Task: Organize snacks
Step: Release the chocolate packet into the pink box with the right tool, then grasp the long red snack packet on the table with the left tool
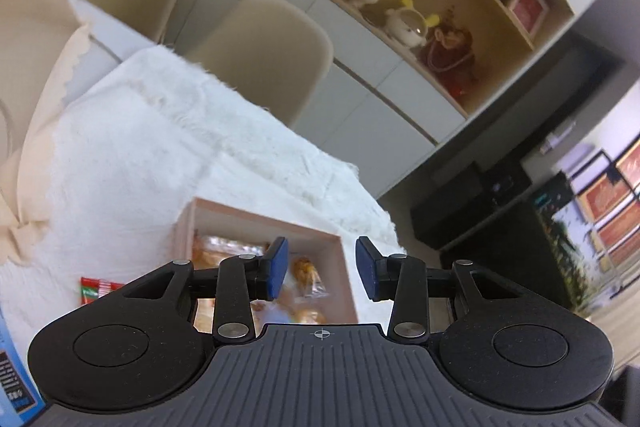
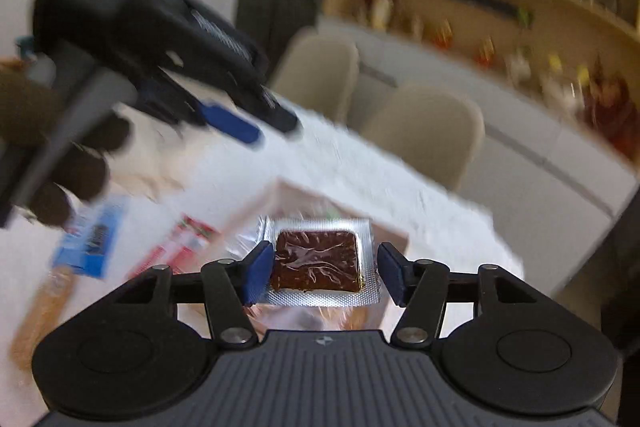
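A pink open box (image 1: 264, 217) sits on the white cloth and holds several wrapped pastries (image 1: 306, 273). My left gripper (image 1: 322, 269) is open and empty, hovering just above the box's near side. In the right wrist view my right gripper (image 2: 324, 273) has its jaws apart, with a clear-wrapped brown square snack (image 2: 318, 259) lying between the pads; the left pad touches its edge and the right pad stands off it. The box (image 2: 304, 199) is blurred beneath it. The left gripper (image 2: 232, 123) shows at upper left, held by a gloved hand.
A red and green snack packet (image 1: 98, 289) lies left of the box, and it also shows in the right wrist view (image 2: 180, 247). A blue packet (image 2: 94, 241) and an orange wrapped bar (image 2: 44, 311) lie further left. Beige chairs (image 1: 276, 55) stand behind the table. Shelves line the wall.
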`<state>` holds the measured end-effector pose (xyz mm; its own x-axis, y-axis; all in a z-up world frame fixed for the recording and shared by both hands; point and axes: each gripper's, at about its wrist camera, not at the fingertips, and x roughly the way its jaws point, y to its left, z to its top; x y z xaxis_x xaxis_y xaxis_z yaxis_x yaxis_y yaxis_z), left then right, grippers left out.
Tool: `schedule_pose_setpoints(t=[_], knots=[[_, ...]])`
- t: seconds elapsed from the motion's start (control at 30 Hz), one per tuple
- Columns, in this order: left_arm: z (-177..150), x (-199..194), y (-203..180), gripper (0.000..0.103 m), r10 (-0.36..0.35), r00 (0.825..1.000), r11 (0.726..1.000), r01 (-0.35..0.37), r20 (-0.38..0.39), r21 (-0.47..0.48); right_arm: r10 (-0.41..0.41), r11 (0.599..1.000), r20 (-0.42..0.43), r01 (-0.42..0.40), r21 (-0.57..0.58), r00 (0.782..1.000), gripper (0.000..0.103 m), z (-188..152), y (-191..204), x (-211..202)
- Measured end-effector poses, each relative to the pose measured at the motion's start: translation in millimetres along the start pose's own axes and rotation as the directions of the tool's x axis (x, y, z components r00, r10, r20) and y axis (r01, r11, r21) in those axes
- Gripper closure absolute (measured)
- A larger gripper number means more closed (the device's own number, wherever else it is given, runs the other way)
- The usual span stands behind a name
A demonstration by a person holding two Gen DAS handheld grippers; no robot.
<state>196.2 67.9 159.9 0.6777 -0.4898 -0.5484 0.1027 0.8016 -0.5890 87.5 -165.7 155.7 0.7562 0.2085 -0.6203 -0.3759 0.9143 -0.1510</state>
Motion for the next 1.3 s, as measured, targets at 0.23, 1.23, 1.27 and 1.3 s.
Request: schedule_pose_setpoints(t=[0.23,1.23,1.27,1.3], knots=[[-29,-30,72,0.061,0.192,0.981,0.981,-0.191,0.021,-0.016,0.139,0.985,-0.105,-0.126,0.115,0.985,0.045,-62,-6,20],[-108,-119,191,0.061,0.484,0.875,0.834,-0.464,-0.009,-0.300,0.299,0.952,-0.257,-0.268,0.147,0.919,0.047,-37,185,92],[-106,-117,184,0.061,0.470,0.882,0.845,-0.452,-0.005,-0.284,0.314,0.947,-0.254,-0.284,0.148,0.915,0.047,-43,180,80],[-105,-115,177,0.061,0.458,0.889,0.857,-0.444,-0.007,-0.260,0.332,0.941,-0.250,-0.304,0.147,0.909,0.047,-50,176,69]])
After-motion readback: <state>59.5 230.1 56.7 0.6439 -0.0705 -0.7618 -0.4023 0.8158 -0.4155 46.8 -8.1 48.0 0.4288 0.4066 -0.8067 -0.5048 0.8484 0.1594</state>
